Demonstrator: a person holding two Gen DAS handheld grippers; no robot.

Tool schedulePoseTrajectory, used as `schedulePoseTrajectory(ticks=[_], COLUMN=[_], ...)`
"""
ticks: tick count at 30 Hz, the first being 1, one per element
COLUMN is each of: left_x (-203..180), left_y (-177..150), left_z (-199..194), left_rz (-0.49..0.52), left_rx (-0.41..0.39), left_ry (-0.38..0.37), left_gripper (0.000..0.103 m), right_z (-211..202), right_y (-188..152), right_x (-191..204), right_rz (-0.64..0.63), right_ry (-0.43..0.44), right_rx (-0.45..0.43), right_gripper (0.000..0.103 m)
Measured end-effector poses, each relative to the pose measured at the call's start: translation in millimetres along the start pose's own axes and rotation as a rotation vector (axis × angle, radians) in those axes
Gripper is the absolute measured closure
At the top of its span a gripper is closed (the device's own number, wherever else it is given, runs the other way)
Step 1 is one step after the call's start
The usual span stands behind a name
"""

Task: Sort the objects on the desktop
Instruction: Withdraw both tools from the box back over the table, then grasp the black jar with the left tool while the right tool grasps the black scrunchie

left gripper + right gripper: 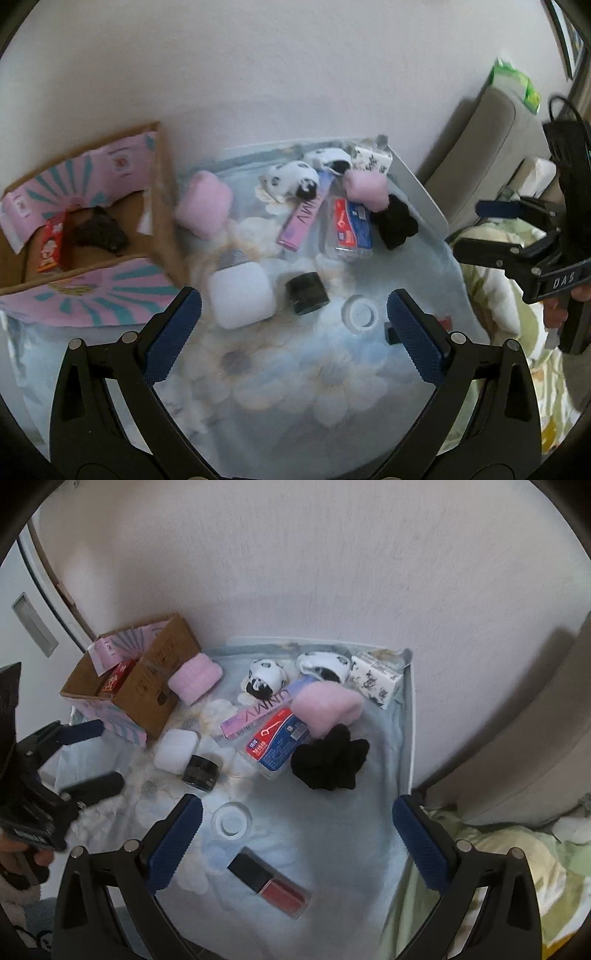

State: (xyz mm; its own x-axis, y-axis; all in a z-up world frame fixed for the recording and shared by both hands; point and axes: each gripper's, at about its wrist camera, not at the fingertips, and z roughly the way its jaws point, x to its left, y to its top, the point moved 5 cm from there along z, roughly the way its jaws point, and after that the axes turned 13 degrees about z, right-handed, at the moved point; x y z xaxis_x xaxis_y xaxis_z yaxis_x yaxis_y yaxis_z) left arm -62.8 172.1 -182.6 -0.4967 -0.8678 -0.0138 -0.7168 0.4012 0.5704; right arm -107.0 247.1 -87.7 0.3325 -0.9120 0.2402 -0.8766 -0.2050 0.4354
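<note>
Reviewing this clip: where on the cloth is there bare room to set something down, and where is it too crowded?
Free: the near cloth in front of the clear ring, and the right strip between the black scrunchie and the tray wall. Crowded: the far half, from the cardboard box across the pink towel roll to the tissue pack.
</note>
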Motion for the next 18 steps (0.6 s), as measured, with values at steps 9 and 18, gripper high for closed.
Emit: schedulePoseTrajectory(ticks=[9,18], left_x=[-16,-19], left_y=[-10,-11], left_z=[60,89], left_rz=[-0.024,-0.025], left_rx=[0.039,0.05], left_ry=[0.02,0.049], left_gripper=[0.021,0.03], right_z=[49,92], right_y=[7,13], right_x=[-9,-14], right_rz=[-0.134,-0.281], right_ry=[0.032,0.033], right_rx=[0.04,0.106], right_gripper=[0.0,0.001])
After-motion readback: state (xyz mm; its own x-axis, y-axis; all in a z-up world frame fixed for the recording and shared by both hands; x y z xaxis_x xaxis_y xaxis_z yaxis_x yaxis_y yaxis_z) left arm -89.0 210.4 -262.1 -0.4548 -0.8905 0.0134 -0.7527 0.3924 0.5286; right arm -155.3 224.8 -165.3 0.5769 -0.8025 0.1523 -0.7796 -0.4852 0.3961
